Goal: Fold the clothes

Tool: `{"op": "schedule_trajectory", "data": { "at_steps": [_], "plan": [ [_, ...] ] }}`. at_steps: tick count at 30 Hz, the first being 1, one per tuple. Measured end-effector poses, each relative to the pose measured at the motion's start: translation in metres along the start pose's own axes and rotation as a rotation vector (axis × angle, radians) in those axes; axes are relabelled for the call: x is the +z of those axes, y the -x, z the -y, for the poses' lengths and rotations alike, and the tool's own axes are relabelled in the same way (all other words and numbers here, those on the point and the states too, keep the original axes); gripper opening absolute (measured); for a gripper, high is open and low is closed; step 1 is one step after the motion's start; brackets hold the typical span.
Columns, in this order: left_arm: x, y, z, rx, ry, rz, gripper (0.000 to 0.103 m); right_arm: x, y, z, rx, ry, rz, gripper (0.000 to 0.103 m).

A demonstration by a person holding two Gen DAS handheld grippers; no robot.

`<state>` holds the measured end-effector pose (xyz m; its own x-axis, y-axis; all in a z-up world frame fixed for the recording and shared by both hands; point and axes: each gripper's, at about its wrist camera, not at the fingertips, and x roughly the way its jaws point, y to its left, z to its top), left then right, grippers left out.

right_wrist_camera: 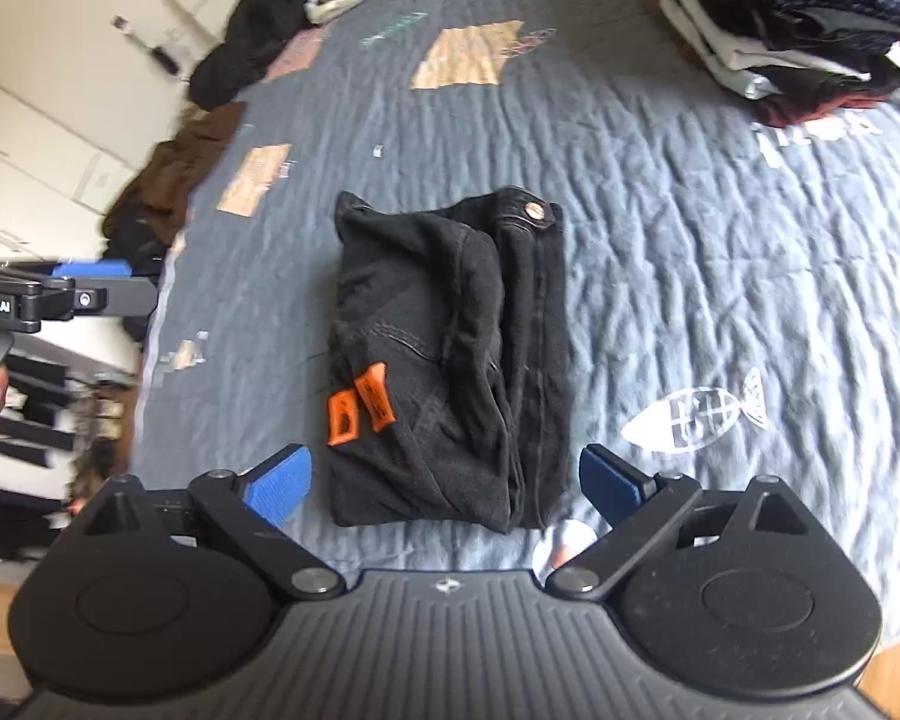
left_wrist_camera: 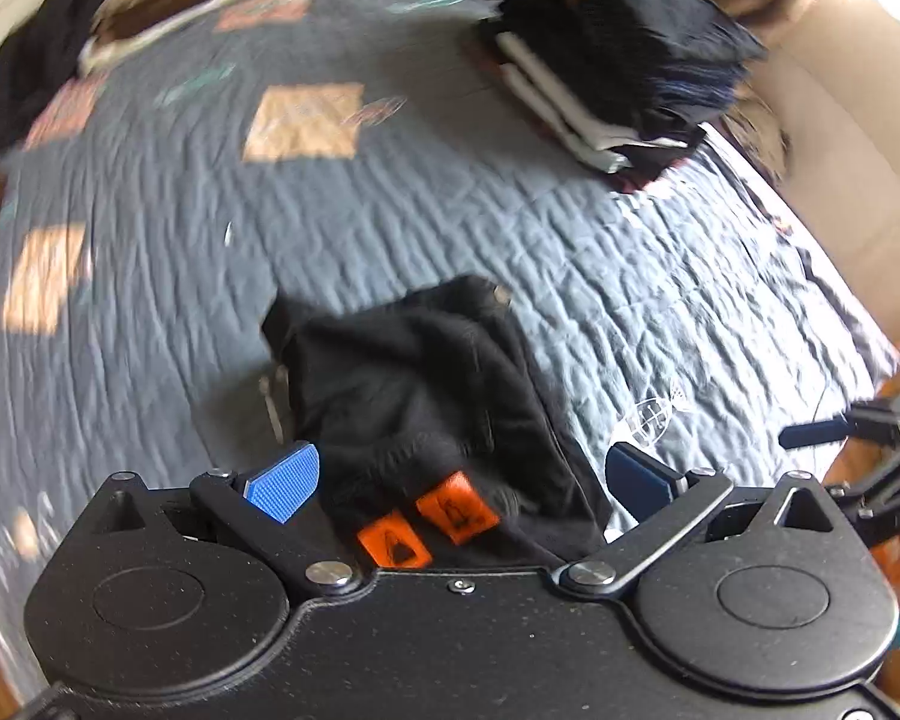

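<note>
txt: "nRobot.AI" | on left gripper (right_wrist_camera: 90,276) body | rest unreadable

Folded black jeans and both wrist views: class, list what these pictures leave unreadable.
- Orange tags on the black jeans: print too small, right wrist view.
- Jeans' near edge: hidden behind the left gripper, left wrist view.
- Folded stack: motion-blurred, left wrist view.
</note>
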<state>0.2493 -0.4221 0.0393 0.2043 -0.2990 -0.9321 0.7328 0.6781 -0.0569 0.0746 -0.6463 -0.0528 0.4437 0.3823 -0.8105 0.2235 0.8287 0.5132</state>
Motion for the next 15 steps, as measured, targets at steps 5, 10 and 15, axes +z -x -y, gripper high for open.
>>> {"op": "schedule_trajectory", "data": {
  "at_steps": [5,10,15],
  "plan": [
    [0.031,-0.01,0.005,-0.068,-0.288,0.001,0.102,0.011,-0.004,0.006,0.031,0.006,0.015,0.096],
    [0.052,-0.057,-0.009,-0.15,-0.545,-0.005,0.098,0.011,-0.015,0.0,-0.015,-0.027,0.052,0.096],
    [0.06,-0.112,-0.019,-0.307,-0.795,-0.025,0.093,-0.008,-0.026,-0.028,-0.151,-0.16,0.106,0.096]
  ]
}}
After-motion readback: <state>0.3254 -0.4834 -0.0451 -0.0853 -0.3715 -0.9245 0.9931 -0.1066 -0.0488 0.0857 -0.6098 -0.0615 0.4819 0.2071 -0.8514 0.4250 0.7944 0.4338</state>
